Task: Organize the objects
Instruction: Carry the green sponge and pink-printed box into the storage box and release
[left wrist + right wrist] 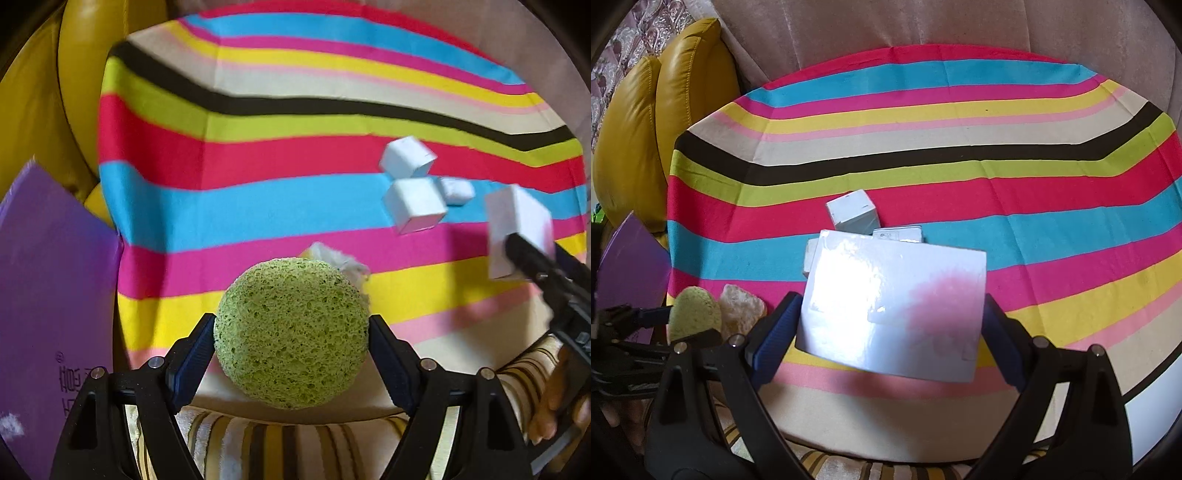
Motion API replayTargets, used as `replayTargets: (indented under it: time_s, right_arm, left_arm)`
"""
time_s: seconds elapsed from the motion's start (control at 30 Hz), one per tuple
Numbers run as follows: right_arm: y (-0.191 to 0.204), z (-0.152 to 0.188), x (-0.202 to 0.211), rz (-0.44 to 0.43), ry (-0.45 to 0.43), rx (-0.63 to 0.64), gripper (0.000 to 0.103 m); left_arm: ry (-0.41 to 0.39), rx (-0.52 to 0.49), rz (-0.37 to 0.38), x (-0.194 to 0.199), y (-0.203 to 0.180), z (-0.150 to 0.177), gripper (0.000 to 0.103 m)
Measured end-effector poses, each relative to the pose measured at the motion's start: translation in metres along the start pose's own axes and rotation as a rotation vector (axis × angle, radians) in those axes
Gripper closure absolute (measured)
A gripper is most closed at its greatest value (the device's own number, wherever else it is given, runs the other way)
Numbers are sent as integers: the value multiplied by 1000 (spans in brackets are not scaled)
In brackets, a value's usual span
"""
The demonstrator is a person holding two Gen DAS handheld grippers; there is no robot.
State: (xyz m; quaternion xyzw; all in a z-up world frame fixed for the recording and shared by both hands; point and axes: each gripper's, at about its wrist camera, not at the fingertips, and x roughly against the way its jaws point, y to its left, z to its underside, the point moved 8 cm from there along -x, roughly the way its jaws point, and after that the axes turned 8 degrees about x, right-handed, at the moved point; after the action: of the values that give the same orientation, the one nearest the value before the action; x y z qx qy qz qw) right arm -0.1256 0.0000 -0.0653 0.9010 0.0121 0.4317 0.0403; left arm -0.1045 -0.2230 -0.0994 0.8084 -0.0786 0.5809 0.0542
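While both tools are loaded, risk sits in the grips. Left gripper (291, 341) pinches a green sponge ball (291, 332) by its soft sides, above the striped cloth (258, 206); squashy, it could squirt out. Right gripper (890, 314) clamps a white box (890, 306), tilted, over the white boxes (855, 212) lying together mid-cloth. Lowered carelessly, it likely knocks them apart. A pale sponge (744, 306) lies near the ball.

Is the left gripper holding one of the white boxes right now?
No, the left gripper is shut on the green sponge ball; the right gripper holds a white box.
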Motion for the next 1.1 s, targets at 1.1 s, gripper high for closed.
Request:
replayTargets:
  time_s: [1.1]
  right_arm:
    - [118, 7, -30, -311, 113, 275, 9]
  left_arm:
    - [84, -74, 4, -19, 26, 33, 22]
